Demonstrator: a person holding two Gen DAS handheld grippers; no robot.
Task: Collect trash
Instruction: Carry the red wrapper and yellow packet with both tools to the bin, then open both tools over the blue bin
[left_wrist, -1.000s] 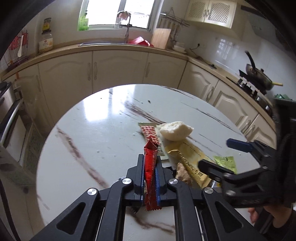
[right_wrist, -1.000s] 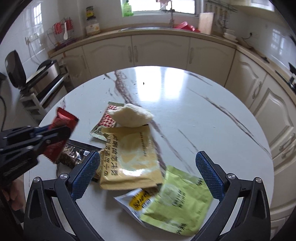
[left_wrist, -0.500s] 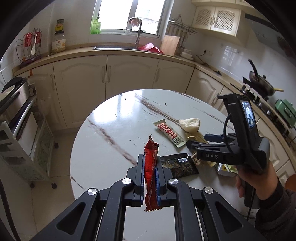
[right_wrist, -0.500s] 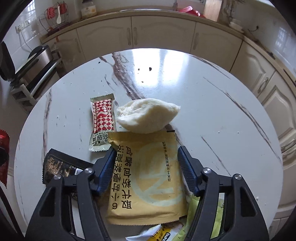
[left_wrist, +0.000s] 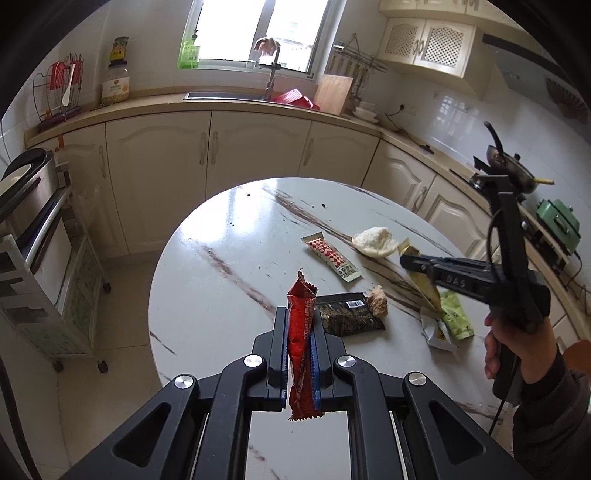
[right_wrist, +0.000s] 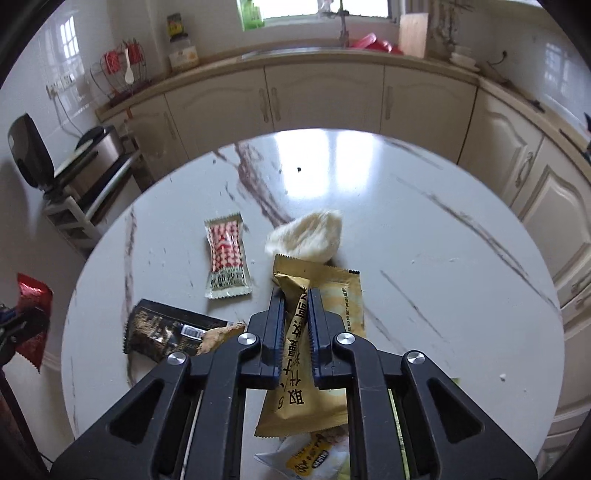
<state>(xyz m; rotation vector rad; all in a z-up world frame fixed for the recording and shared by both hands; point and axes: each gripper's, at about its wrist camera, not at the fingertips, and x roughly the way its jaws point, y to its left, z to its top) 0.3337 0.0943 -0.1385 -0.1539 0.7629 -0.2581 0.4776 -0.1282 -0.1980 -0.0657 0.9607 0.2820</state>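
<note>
Over the near edge of the round marble table (left_wrist: 207, 280), through the left wrist camera, we see our left claw (left_wrist: 300, 325) clenched on a red snack wrapper (left_wrist: 301, 332), which stands upright between the blue pads and hangs clear of the tabletop. Beyond it lie a black wrapper (left_wrist: 347, 314) with a brown crumpled scrap (left_wrist: 377, 301) touching its far corner, a red-and-white checked sachet (left_wrist: 332, 256) further out, and a pale lump of dough-like food (left_wrist: 375, 242) near the far right. Our right claw (left_wrist: 408, 260) reaches in from the right, held by a hand (left_wrist: 517, 350) in a dark sleeve, and it has a yellow wrapper (left_wrist: 424, 284) pinched and lifted at one end. A green packet (left_wrist: 456, 317) and a white-and-yellow packet (left_wrist: 434, 332) lie beneath it.

From the right wrist camera, we see our right claw (right_wrist: 295, 325) grasping the yellow wrapper (right_wrist: 306, 369), its jaws drawn together on a creased fold of it while the rest of the wrapper spreads to the right and below. The pale lump (right_wrist: 306, 236) sits just beyond the wrapper's top edge. Left of it lies the checked sachet (right_wrist: 227, 254), and nearer us the black wrapper (right_wrist: 166, 328) with the brown scrap (right_wrist: 218, 334) at its right end. The white-and-yellow packet (right_wrist: 306, 456) shows below the yellow wrapper. At the far left edge the red snack wrapper (right_wrist: 31, 317) hangs off the table's side.
</note>
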